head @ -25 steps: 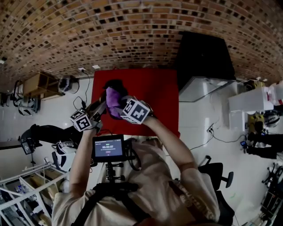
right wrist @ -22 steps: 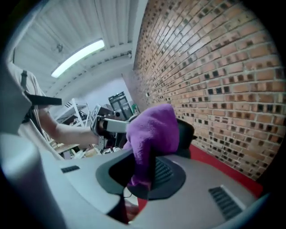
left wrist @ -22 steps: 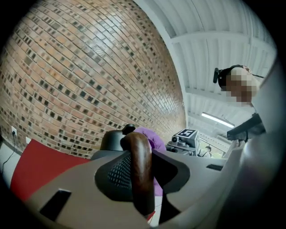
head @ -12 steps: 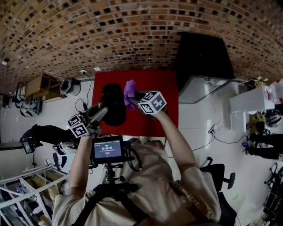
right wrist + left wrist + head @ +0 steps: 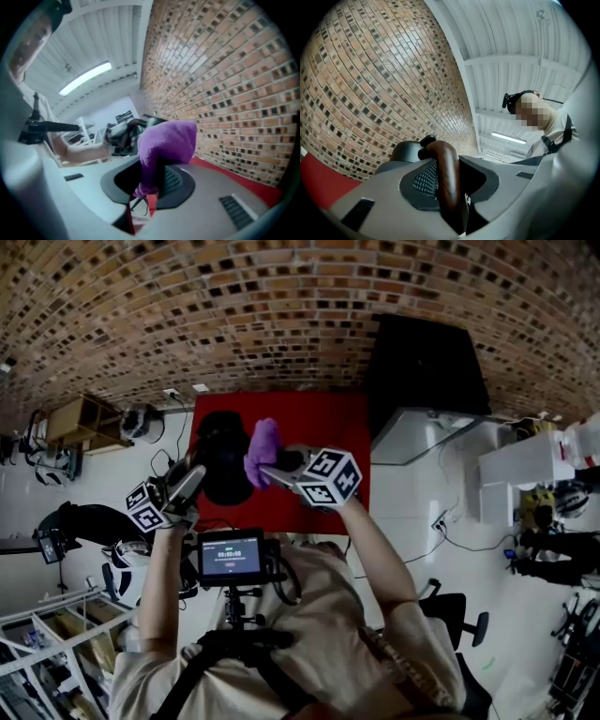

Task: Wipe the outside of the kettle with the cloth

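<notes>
Our left gripper [image 5: 449, 180] has its jaws closed on the brown wooden handle [image 5: 440, 152] of the kettle [image 5: 223, 457], and our right gripper [image 5: 154, 185] has its jaws closed on the lower end of the purple cloth [image 5: 166, 140]. The rest of the cloth stands up above those jaws as a loose bunch.

In the head view the cloth [image 5: 262, 450] is at the right side of the dark kettle body, touching it or just beside it; we cannot tell which. The kettle hangs from the left gripper [image 5: 195, 478] over the left part of the red table [image 5: 333, 423], and it seems to us to be lifted off the surface.

We judge that the wiping is under way, or at the point of starting, on this one side. The pictures show no dirt or wet mark on the kettle, so we cannot say how much is already clean. The far side, the area near the handle and the bottom probably remain to be wiped.
</notes>
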A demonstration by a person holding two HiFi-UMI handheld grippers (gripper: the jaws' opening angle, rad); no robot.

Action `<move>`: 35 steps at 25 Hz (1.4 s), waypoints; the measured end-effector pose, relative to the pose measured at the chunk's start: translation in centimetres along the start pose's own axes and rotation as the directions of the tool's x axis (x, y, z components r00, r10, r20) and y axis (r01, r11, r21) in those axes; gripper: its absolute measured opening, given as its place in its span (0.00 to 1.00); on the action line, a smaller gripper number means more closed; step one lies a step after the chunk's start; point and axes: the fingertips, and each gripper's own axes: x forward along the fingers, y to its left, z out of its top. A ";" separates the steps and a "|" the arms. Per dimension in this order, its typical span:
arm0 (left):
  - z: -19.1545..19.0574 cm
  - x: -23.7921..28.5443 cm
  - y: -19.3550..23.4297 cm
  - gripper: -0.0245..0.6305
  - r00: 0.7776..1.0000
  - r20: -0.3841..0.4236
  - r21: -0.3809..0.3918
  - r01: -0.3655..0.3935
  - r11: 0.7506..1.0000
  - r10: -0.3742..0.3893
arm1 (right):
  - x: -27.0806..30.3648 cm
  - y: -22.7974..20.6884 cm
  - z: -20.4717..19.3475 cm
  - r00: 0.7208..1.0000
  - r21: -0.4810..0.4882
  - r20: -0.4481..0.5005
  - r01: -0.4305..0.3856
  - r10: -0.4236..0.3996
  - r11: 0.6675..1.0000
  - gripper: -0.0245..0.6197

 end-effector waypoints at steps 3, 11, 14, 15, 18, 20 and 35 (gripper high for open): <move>0.7 -0.2 -0.1 0.20 0.999 0.039 0.002 0.033 0.999 -0.033 | 2.9 6.3 -0.3 0.987 -0.115 -0.129 -0.105 0.090 0.988 0.17; 2.4 -0.8 -0.4 0.20 0.998 0.029 0.040 0.061 0.997 -0.062 | 4.3 3.3 -1.2 0.988 -0.088 -0.152 -0.005 -0.009 0.996 0.17; 3.5 -1.8 -1.0 0.20 0.995 0.031 0.046 0.091 0.995 -0.092 | 4.3 -1.4 -1.1 0.990 -0.048 -0.128 0.060 -0.066 0.997 0.17; 3.8 -2.1 -1.3 0.20 0.994 0.026 0.050 0.101 0.994 -0.102 | 5.0 -2.7 -1.0 0.990 -0.038 -0.125 0.064 -0.069 0.997 0.17; 4.8 -3.0 -1.7 0.20 0.992 0.016 0.060 0.123 0.991 -0.124 | 8.6 -5.9 -1.1 0.991 0.002 -0.120 0.055 -0.055 0.998 0.17; 5.9 -3.9 -1.6 0.20 0.989 0.044 0.046 0.139 0.989 -0.141 | 10.1 -6.9 -1.1 0.991 0.020 -0.119 0.069 -0.066 0.997 0.17; 10.5 -2.9 6.5 0.19 0.990 0.122 -0.017 0.078 0.997 -0.075 | 14.1 6.1 5.9 0.979 -0.146 -0.126 -0.179 0.161 0.973 0.17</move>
